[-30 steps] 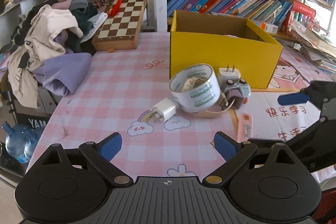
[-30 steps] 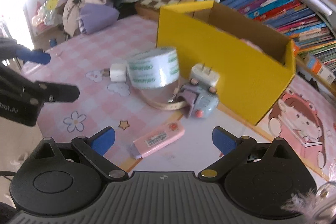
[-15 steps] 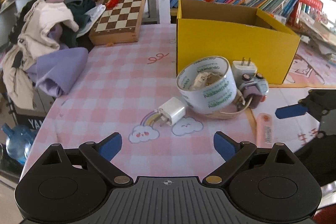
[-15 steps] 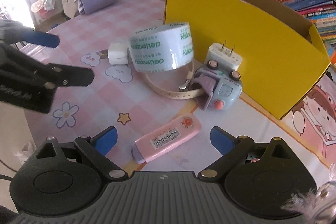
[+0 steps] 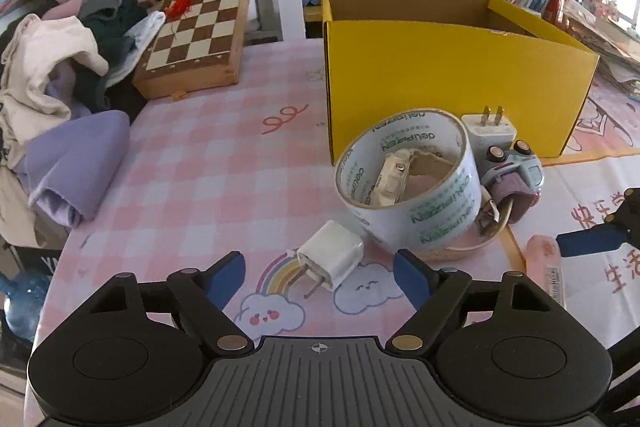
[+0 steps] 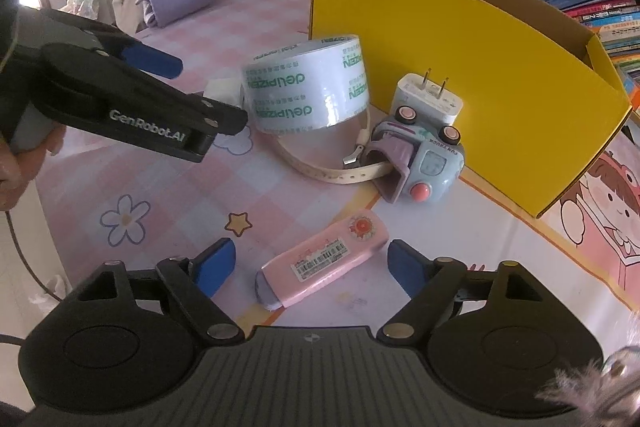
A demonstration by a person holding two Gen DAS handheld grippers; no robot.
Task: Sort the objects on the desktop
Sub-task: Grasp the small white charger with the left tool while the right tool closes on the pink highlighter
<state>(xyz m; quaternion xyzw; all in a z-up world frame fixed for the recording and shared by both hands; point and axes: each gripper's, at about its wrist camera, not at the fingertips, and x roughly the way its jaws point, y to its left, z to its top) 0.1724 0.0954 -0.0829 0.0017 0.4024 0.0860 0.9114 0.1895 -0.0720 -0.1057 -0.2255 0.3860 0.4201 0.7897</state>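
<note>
Plastic, light and stiff: that is my reading of the two nearest things, each lying between a pair of open jaws. The left gripper has just been closing but is not yet on the white charger, which lies flat on the checked tablecloth with its prongs toward the camera. Its smooth sides may slip, so the flat faces look the best place to pinch. The right gripper has likewise been narrowing around the pink case, not yet touching it; the case lies slantwise, so its long sides would want squaring to the pads.

Just behind sits the tape roll, rigid and tilted, resting on a cream strap with something small inside it. Beside it a toy truck touches a second white charger. These crowd together, so a careless lift could drag the strap or tip the roll.

Farther back stands the yellow box, open-topped and probably the place for sorting; its near wall is tall and needs clearing from above. To the left the cloth is bare up to a pile of clothes and a chessboard, giving room that way; the two grippers are near each other.
</note>
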